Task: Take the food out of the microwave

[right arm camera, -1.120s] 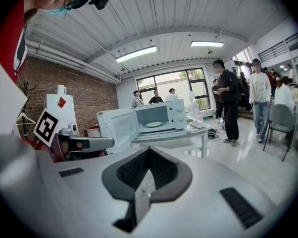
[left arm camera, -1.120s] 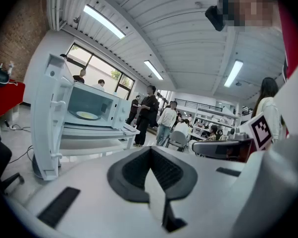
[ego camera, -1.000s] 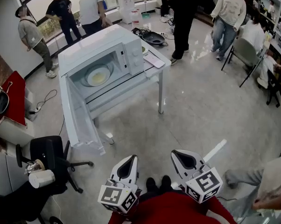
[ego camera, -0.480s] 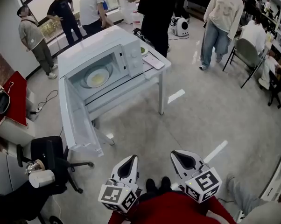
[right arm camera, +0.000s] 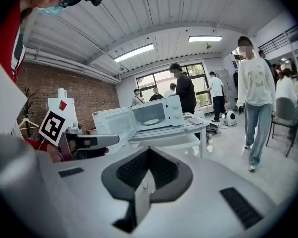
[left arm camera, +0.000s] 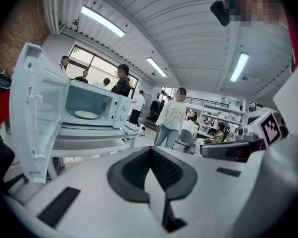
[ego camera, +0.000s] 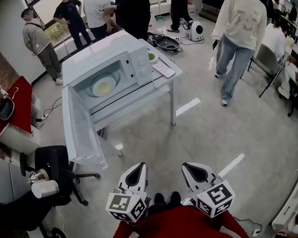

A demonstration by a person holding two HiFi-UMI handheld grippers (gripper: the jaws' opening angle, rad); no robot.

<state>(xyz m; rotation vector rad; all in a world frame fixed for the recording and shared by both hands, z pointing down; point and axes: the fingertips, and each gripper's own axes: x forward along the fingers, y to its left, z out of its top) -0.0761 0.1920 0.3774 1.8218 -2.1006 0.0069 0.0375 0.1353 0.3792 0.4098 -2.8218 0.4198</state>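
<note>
Left fingers: closed against each other, nothing between them. The left gripper [ego camera: 138, 167] is held low, close to the person's body, tip toward the microwave [ego camera: 114, 58].
Right fingers: also pressed together, empty. The right gripper [ego camera: 187, 165] is just beside the left one, not touching it.
Gap to target: both grippers are well apart from the microwave, with bare floor [ego camera: 154, 133] between.
Microwave: white, standing on the white worktop [ego camera: 166, 81]. Its door [ego camera: 79, 128] is swung wide open to the person's left, past the worktop's edge.
Food: yellowish, on a white plate [ego camera: 104, 87] in the middle of the microwave cavity, untouched.
Worktop, right of microwave: a small dish [ego camera: 152, 56] holding something green, and a flat pinkish pad [ego camera: 164, 67].
Surroundings: a black office chair [ego camera: 55, 165] stands left of the open door. Several people stand behind the worktop. A person in a pale sweater and jeans [ego camera: 238, 29] is on the floor to its right.
</note>
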